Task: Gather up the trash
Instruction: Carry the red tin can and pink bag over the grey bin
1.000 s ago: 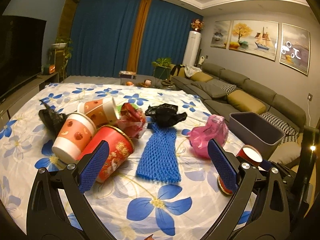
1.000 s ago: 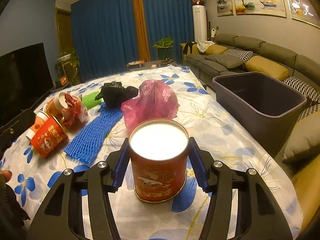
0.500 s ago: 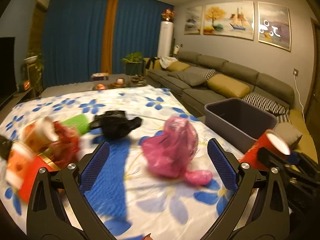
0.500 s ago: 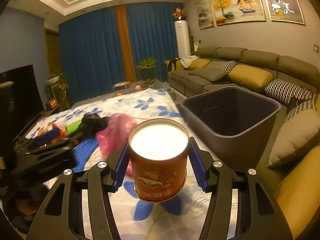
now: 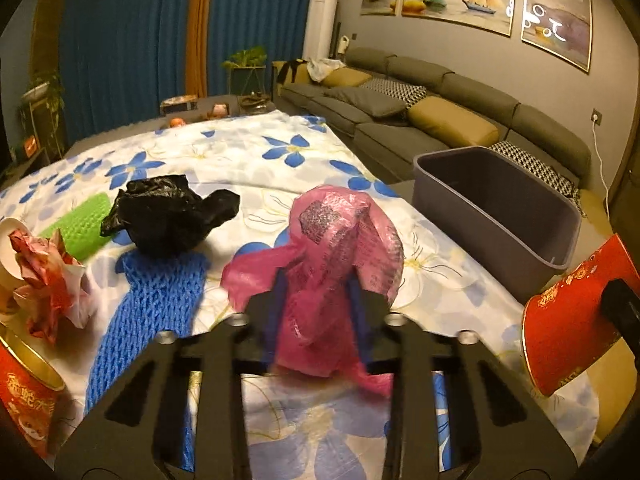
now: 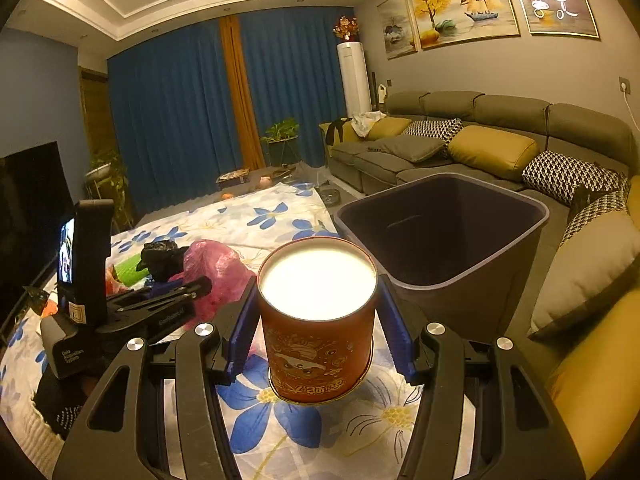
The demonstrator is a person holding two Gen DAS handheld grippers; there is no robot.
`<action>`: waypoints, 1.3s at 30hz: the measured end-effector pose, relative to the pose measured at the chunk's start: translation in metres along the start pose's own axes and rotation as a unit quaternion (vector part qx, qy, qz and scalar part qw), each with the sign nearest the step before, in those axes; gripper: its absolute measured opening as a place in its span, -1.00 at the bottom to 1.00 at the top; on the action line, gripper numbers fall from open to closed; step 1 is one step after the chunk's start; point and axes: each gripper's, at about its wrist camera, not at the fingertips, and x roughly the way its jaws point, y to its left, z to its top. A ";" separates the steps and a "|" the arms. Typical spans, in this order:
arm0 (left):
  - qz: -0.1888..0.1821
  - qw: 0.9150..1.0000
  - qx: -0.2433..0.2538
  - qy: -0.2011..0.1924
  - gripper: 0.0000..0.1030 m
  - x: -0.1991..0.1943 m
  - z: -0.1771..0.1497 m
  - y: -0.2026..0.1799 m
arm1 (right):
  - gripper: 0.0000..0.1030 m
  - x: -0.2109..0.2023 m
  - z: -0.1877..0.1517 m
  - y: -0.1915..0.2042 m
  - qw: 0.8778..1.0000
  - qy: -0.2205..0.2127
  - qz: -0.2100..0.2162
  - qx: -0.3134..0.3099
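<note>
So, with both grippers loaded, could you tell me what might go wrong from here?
1. The pink bag is pinched only at its loose lower folds by the left gripper, so it may slip out.
2. The red can in the right gripper is beside the bin, not above it; released now, it would probably miss.

Blue curtains (image 6: 176, 120) upper left, grey sofa (image 6: 480, 136) at right, framed paintings (image 6: 460, 4) upper right, recessed ceiling, warm dim light.
</note>
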 end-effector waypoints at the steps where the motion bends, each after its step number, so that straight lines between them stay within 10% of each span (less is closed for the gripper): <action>1: 0.001 1.000 0.001 0.000 -0.79 0.000 0.000 0.000 | 0.09 -0.001 0.000 0.000 1.000 -0.001 0.000 0.000; 19: -0.025 0.995 0.030 -0.089 -0.96 -0.068 0.035 -0.043 | 0.09 -0.012 0.033 -0.026 0.998 -0.052 -0.023 0.000; 39: -0.116 0.987 0.063 -0.092 -0.96 0.010 0.101 -0.157 | 0.09 0.025 0.088 -0.104 0.992 -0.091 -0.087 0.022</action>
